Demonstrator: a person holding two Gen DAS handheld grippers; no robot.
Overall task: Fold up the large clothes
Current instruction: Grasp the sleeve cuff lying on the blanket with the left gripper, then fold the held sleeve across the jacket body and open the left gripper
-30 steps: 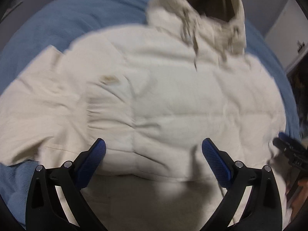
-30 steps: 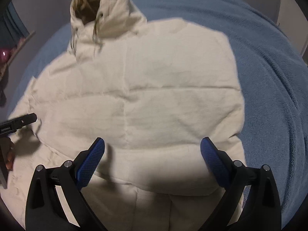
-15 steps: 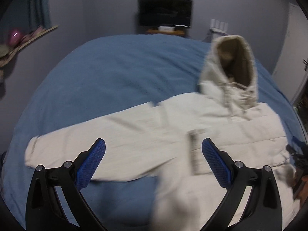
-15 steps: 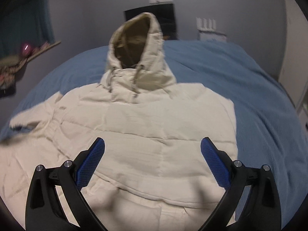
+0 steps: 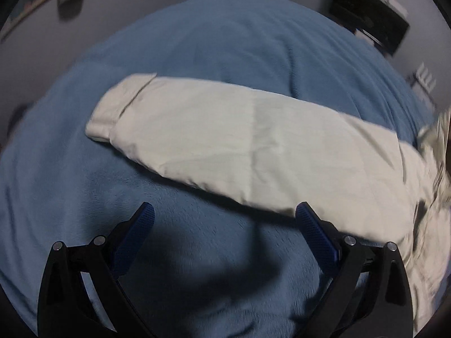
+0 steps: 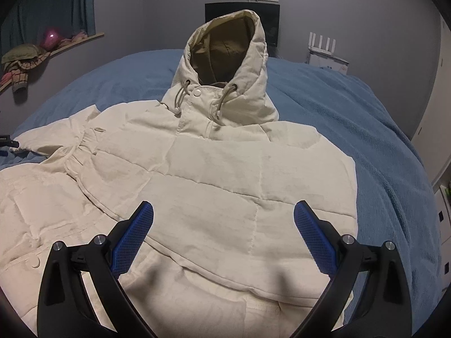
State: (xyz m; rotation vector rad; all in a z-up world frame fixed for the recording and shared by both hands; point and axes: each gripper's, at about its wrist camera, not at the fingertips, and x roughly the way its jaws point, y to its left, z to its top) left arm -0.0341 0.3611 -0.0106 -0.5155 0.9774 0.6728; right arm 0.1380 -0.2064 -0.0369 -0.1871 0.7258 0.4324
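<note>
My left gripper, jaws apart and empty, shows only the cream hooded jacket's sleeve lying across the blue blanket. My right gripper, likewise apart, shows its hood and quilted body. Left view's right edge is blurred.

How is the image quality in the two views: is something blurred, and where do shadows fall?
Left wrist view: motion blur softens the cream sleeve, worst at the right edge; a dark shadow lies on the blue blanket before the left gripper. Right wrist view: sharp, dim light; soft shadow on the jacket near the right gripper.
</note>
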